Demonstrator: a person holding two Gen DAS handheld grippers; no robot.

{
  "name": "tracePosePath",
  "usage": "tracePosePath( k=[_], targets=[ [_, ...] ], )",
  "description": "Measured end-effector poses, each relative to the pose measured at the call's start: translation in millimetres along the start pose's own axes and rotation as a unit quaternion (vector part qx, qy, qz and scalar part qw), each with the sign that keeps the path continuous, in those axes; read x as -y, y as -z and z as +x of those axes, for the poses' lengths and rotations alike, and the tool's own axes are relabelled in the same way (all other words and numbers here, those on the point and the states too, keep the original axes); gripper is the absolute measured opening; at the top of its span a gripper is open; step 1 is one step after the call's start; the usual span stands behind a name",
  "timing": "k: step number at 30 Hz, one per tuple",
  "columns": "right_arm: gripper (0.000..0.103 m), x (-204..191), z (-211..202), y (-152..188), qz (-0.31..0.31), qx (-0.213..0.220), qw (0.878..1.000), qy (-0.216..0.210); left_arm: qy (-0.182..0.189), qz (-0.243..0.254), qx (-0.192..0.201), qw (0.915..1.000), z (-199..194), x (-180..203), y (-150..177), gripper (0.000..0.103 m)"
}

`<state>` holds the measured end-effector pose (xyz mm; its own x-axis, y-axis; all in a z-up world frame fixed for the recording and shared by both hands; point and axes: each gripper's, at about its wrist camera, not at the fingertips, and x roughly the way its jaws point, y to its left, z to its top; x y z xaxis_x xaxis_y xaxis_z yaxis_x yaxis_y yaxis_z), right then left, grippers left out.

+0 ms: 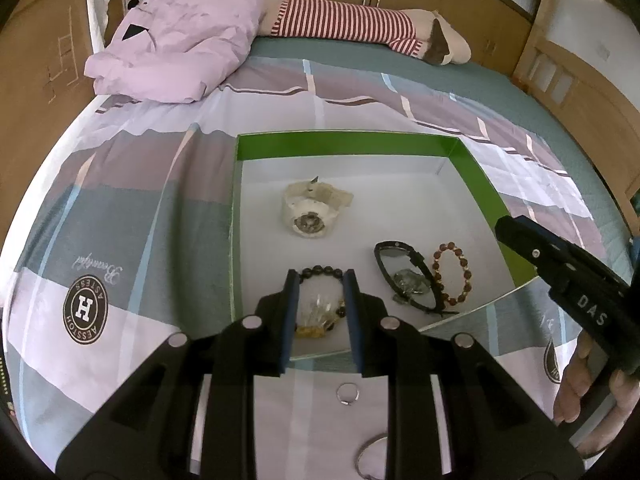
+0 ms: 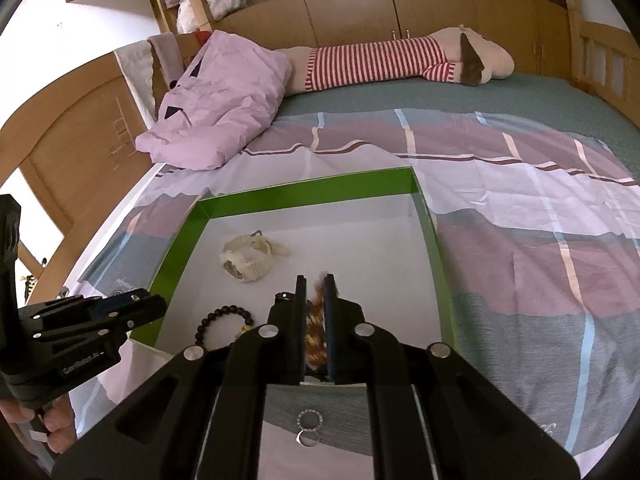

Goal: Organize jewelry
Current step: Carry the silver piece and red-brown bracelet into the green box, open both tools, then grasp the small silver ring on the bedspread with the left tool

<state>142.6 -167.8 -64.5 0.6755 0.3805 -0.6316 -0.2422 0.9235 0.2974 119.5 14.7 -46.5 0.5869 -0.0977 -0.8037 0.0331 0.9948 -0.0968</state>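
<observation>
Lying nearest on the bedspread (image 1: 132,216), a ring (image 1: 347,394) could get knocked under the fabric. Left gripper (image 1: 319,280) hangs parted over the dark bracelet (image 1: 320,300) in the green box (image 1: 344,144); right gripper (image 2: 316,292) looks nearly together, perhaps empty. "AESSTOH" marks the cover.

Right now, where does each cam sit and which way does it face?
Left wrist: on the left gripper, looking along its fingers over the near edge of the green box; right gripper and hand at right.
Right wrist: on the right gripper, facing the same box from its right; left gripper at left.
Shared: box, white watch, dark bead bracelet.
</observation>
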Motion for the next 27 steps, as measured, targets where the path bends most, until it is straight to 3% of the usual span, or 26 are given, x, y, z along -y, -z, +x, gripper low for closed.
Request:
tracePosePath(
  k=[2, 8, 13, 15, 19, 22, 27],
  targets=[
    [0.035, 3, -1, 0, 0.01, 0.004, 1.0, -0.002, 0.001, 0.0, 0.0, 1.0, 0, 0, 0, 0.025],
    [0.036, 6, -4, -1, 0.016, 0.004, 1.0, -0.008, 0.015, 0.003, -0.006, 0.9999, -5, 3, 3, 0.033],
    [0.036, 12, -12, 2, 0.016, -0.014, 1.0, -0.021, 0.08, 0.04, -0.044, 0.995, -13, 16, 18, 0.036],
    [0.036, 14, -16, 8, 0.014, -0.035, 0.998, -0.046, 0.1, 0.067, -0.065, 0.9906, -12, 24, 28, 0.027],
    [0.035, 7, -13, 29, -0.033, -0.101, 0.991, -0.085, 0.09, 0.119, -0.083, 0.9854, -7, 35, 43, 0.027],
    [0.031, -6, 2, 48, -0.085, -0.151, 0.983, -0.065, 0.084, 0.122, -0.106, 0.9832, 2, 34, 49, 0.027],
    [0.032, -19, 49, 74, -0.126, -0.21, 0.969, 0.015, 0.06, 0.106, -0.149, 0.9813, 24, 20, 60, 0.034]
  ],
)
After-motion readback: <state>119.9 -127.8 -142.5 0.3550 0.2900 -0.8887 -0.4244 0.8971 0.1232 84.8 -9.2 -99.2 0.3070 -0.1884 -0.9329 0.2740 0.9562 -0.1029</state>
